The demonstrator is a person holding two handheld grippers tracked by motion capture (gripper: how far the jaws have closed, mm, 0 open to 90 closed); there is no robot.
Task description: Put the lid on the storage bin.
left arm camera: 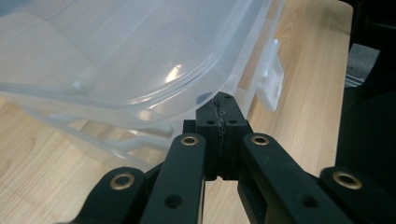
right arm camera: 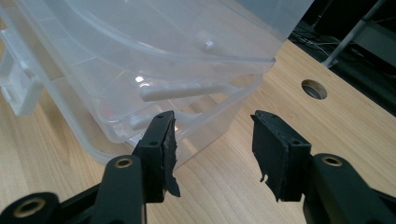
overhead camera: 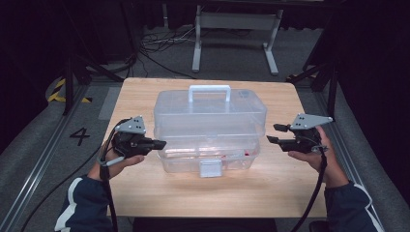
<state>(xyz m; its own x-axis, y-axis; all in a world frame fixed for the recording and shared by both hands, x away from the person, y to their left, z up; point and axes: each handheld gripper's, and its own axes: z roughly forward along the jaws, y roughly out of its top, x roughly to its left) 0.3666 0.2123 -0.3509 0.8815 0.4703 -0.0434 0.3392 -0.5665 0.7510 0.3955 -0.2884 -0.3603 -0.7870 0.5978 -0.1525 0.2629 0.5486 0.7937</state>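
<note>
A clear plastic toolbox (overhead camera: 210,126) with a white handle (overhead camera: 209,90) and a white front latch (overhead camera: 210,168) stands in the middle of the wooden table (overhead camera: 290,193). My left gripper (overhead camera: 159,143) is level with the box's left end, its tip right at the wall. In the left gripper view its jaws (left arm camera: 219,109) are pressed together with nothing between them, just under the rim of the toolbox (left arm camera: 121,56). My right gripper (overhead camera: 273,134) is held off the box's right end. Its jaws (right arm camera: 212,140) stand open and empty, a short way from the toolbox (right arm camera: 154,60).
The table has a round hole (right arm camera: 314,88) near its right edge. A small red item (overhead camera: 247,153) lies inside the box's lower part. Behind the table a metal stand (overhead camera: 237,29) and cables sit on grey floor; a painted 4 (overhead camera: 80,136) marks the floor at left.
</note>
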